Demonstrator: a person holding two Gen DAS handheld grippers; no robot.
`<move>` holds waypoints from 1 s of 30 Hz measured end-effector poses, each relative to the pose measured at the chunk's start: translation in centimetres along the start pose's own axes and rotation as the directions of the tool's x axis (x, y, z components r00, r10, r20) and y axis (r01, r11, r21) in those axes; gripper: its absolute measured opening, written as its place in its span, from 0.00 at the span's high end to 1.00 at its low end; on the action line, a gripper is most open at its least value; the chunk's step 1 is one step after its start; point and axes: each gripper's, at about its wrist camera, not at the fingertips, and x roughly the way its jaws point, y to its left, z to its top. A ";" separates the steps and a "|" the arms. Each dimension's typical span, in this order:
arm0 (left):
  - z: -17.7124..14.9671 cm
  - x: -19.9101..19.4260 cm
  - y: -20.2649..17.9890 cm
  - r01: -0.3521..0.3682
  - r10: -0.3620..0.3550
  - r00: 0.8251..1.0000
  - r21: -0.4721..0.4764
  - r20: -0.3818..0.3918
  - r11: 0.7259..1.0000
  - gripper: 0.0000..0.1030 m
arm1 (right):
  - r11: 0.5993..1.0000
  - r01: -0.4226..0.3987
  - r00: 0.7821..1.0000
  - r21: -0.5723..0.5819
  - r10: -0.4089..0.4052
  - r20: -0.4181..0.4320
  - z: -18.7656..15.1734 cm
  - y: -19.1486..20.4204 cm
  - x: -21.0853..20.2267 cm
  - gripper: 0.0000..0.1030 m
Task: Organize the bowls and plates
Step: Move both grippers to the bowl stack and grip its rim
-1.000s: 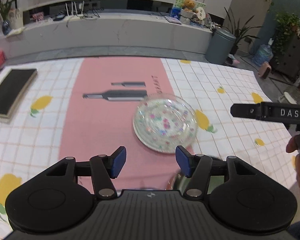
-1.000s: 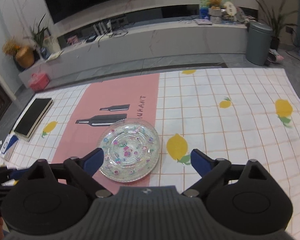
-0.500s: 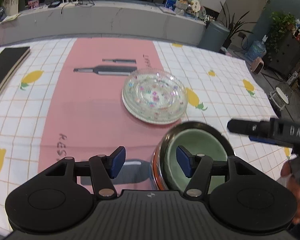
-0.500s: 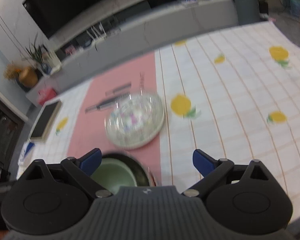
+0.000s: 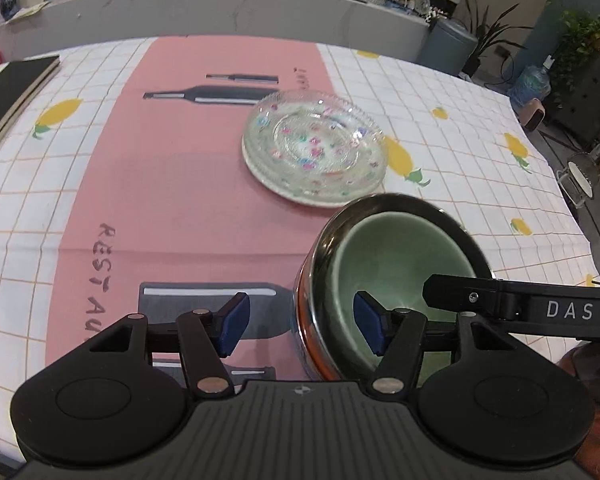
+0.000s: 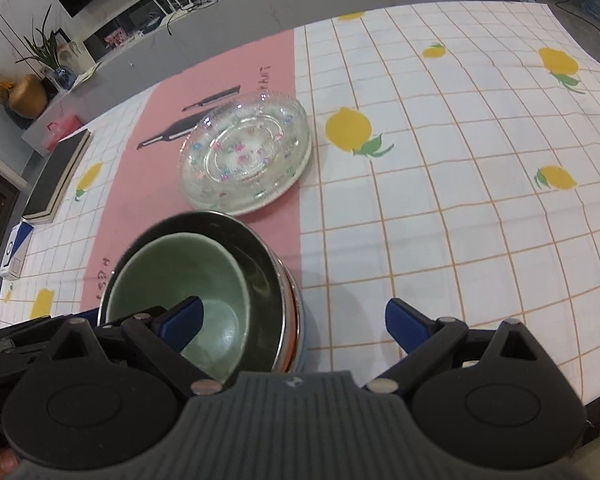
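Observation:
A stack of clear glass plates with coloured flower specks lies mid-table; it also shows in the right wrist view. Nearer me stands a nested stack of bowls: a pale green bowl inside a dark steel one with an orange band. My left gripper is open, its jaws either side of the stack's left rim. My right gripper is open wide, its jaws either side of the stack's right rim, and shows as a black bar in the left wrist view.
The lemon-print tablecloth with a pink panel covers the table. A black book lies at the far left edge, also in the right wrist view, with a small blue-white box near it. A grey counter runs behind the table.
Both grippers have pulled back and lowered toward the near edge. The bowl stack, out of sight a second ago, now sits between the jaws of both grippers. Jaws stay open.

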 end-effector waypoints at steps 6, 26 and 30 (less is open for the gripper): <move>-0.1 0.8 0.2 -0.009 0.009 1.000 -0.017 -0.025 1.000 0.32 | 1.000 0.011 0.999 0.013 -0.011 -0.035 0.2 -0.1 0.8 0.12; -0.1 1.9 -1.5 0.065 -0.064 0.995 0.006 -0.072 0.998 0.32 | 0.998 -0.018 0.997 0.055 0.022 -0.076 0.4 0.1 2.8 0.30; 0.0 2.0 -1.4 0.071 -0.072 0.994 -0.005 -0.079 0.997 0.34 | 0.996 -0.054 0.995 0.075 0.060 -0.081 0.5 0.0 2.8 0.37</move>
